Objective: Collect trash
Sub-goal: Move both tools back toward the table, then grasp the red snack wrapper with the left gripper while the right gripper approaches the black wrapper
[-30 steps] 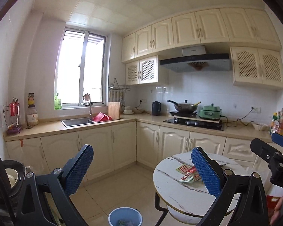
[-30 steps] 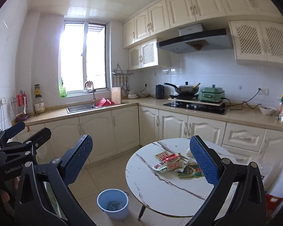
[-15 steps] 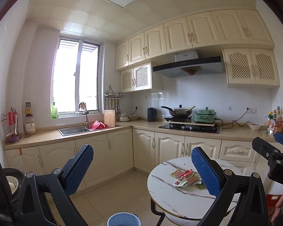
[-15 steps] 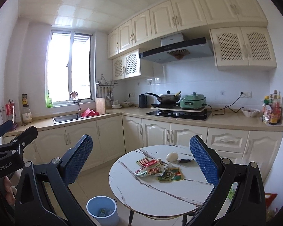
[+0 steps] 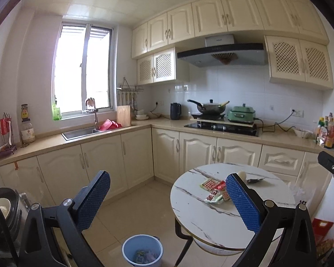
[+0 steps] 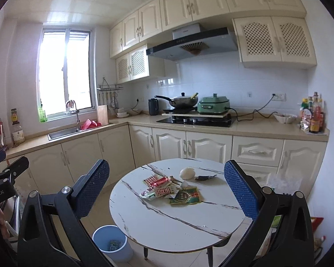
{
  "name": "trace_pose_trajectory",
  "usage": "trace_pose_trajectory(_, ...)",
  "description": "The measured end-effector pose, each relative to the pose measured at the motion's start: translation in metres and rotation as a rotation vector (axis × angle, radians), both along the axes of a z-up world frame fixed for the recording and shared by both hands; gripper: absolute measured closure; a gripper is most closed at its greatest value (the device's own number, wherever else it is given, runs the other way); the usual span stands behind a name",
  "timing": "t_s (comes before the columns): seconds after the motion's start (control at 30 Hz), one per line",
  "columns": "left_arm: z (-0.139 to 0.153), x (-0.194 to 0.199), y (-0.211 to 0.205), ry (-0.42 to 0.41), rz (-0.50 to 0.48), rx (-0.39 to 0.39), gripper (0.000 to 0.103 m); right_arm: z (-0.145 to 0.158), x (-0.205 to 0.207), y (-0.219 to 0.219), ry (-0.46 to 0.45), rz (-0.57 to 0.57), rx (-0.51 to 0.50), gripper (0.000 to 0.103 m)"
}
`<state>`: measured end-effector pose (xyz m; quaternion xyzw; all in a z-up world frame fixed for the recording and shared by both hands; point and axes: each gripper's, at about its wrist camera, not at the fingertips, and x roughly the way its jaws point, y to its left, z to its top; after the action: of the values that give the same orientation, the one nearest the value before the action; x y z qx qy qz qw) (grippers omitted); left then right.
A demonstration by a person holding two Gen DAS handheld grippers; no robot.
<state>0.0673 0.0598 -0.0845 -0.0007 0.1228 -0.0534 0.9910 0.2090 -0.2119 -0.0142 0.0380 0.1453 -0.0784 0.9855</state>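
While both tools are hovering wide and empty short of the round white marble-patterned counter point(image 6: 167, 218), I am sizing up the litter lying on it. The left tool point(image 5: 167, 204) and the right tool point(image 6: 164, 189) are each holding nothing, jaws spread well apart. The red-and-white crinkled snack wrappers point(image 6: 160, 185) are lying in a loose overlapping pile near the counter's middle, with a flat green foil packet point(image 6: 186, 197) touching them and a crumpled white tissue ball point(image 6: 187, 173) just beyond. I am judging these as very light, thin and slippery, lying almost flat, so I am planning to pinch a raised crinkled edge rather than a flat face. The round blue plastic bin point(image 6: 112, 242) is standing on the floor beside the counter, already holding some scraps.
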Motion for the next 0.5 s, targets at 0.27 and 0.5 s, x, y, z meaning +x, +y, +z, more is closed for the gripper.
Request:
trace_pose_trajectory(0.27,-0.026,0.124,-0.054,0.214,-0.122,0.033,0.001,-0.067,0.061,-0.063,0.175,-0.067,0.053,0.000)
trace_pose_trajectory(0.5,-0.051,0.253,-0.112,0.376,-0.242,0.114,0.001,-0.128,0.121,-0.114,0.318,-0.096,0.084,0.000)
